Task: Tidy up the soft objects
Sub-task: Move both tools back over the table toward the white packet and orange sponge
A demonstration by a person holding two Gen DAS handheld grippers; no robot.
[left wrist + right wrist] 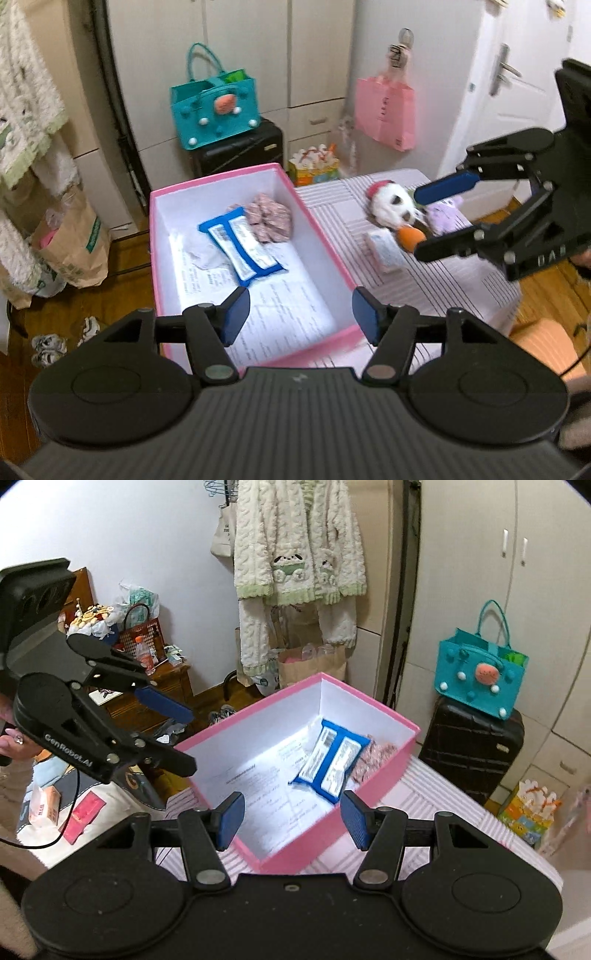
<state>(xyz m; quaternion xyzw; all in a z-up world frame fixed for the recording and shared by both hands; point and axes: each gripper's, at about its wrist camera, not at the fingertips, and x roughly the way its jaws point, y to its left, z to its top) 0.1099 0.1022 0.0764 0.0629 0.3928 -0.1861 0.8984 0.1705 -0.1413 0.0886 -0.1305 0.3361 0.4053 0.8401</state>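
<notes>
A pink box (154,240) with white inner walls stands on the striped table (443,288). Inside it lie a blue-and-white packet (242,245), a pink patterned soft bundle (269,218) and printed sheets. My left gripper (301,314) hovers open over the box's near end with nothing between its fingers. To the box's right lie a panda plush (389,203) with a red hat, an orange soft piece (408,236), a purple plush (445,218) and a tissue pack (382,247). My right gripper (417,224) hangs open above those toys. In the right wrist view my right gripper (293,818) is empty before the box (369,786).
A teal felt bag (214,107) sits on a black suitcase (240,147) behind the box. A pink bag (384,107) hangs on the cupboard beside a white door (517,92). Fluffy clothes (295,554) hang by the wall, with paper bags (74,236) on the wooden floor below.
</notes>
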